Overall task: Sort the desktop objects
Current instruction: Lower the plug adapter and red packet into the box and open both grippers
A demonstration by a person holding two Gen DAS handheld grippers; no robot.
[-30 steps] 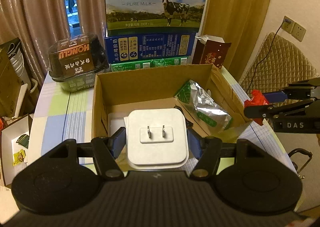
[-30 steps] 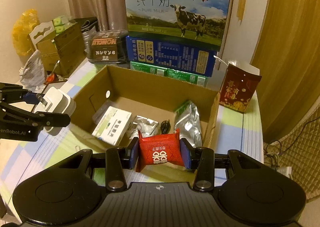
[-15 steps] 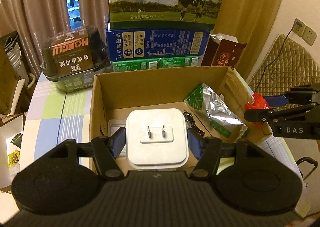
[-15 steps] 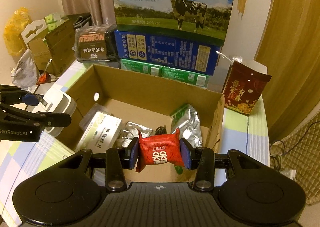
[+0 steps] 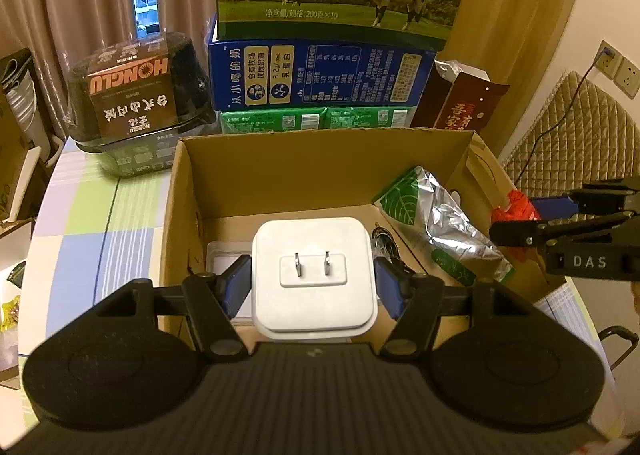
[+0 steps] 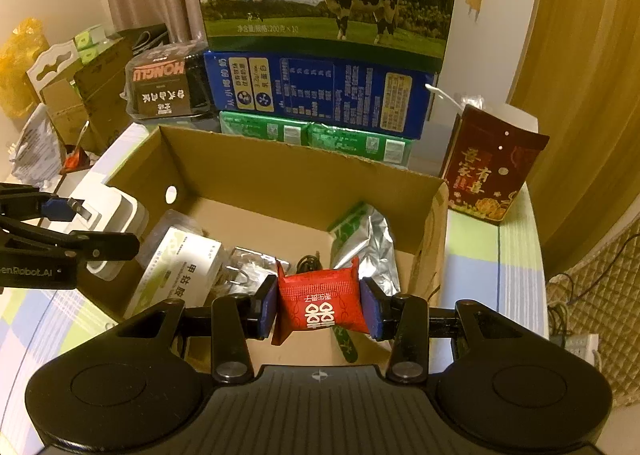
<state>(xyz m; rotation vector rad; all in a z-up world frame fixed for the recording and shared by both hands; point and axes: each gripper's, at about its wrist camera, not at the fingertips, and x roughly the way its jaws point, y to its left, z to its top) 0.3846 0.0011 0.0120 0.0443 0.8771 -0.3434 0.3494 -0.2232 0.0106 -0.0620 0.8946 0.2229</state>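
A white square charger (image 5: 314, 275), prongs facing the camera, hangs clamped above the near-left part of the open cardboard box (image 5: 320, 159). A red sachet (image 6: 322, 305) with white characters is held over the box's near-right edge. Inside lie a silver-green pouch (image 6: 366, 243), a white-green carton (image 6: 180, 271), foil packets (image 6: 240, 269) and a black cable (image 6: 308, 261).

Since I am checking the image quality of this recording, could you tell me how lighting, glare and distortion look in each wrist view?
Left wrist view: warm, dim light; sharp on the white charger; fisheye bends the cardboard box walls and darkens the corners. Right wrist view: the same amber cast; the red packet is crisp; glare on the silver foil bag.
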